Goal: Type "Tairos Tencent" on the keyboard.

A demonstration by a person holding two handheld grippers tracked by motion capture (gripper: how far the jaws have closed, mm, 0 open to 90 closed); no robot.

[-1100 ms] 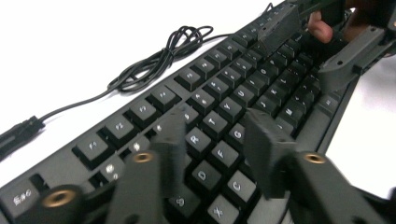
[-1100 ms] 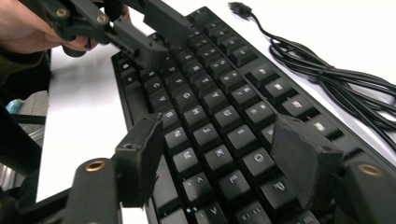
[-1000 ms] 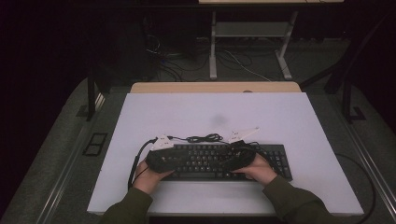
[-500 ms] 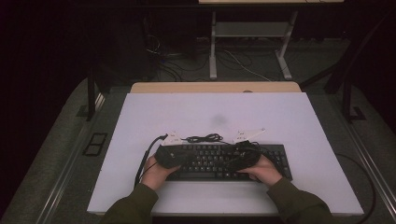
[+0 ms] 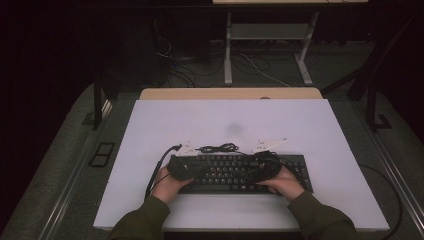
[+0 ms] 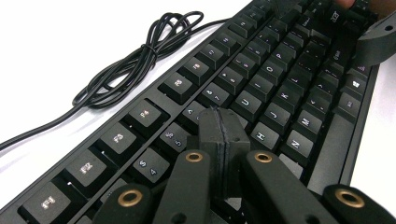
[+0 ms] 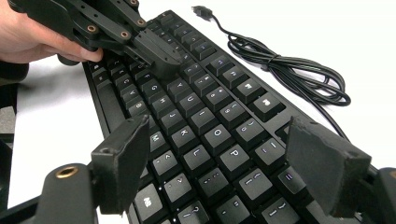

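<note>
A black keyboard (image 5: 235,172) lies on the white table near the front edge, its coiled black cable (image 5: 217,148) just behind it. My left gripper (image 6: 223,123) is shut with nothing in it, its pads pressed together just above the middle letter keys (image 6: 261,79). In the right gripper view the left gripper (image 7: 163,63) comes in from the top left, low over the keys. My right gripper (image 7: 219,140) hovers open over the keyboard's right letter keys (image 7: 196,116). Its jaws have just been opening, and only keys lie below the gap. A hand holds each gripper (image 5: 200,170) (image 5: 247,172).
The cable's plug (image 7: 201,10) lies loose on the white tabletop (image 5: 300,125). A faint smudge (image 5: 234,128) marks the middle of the table. A wooden edge (image 5: 230,93) borders the far side, with desk legs and floor cables beyond.
The left hand has edged slightly to the right along the keyboard. The right hand has stayed almost where it was.
</note>
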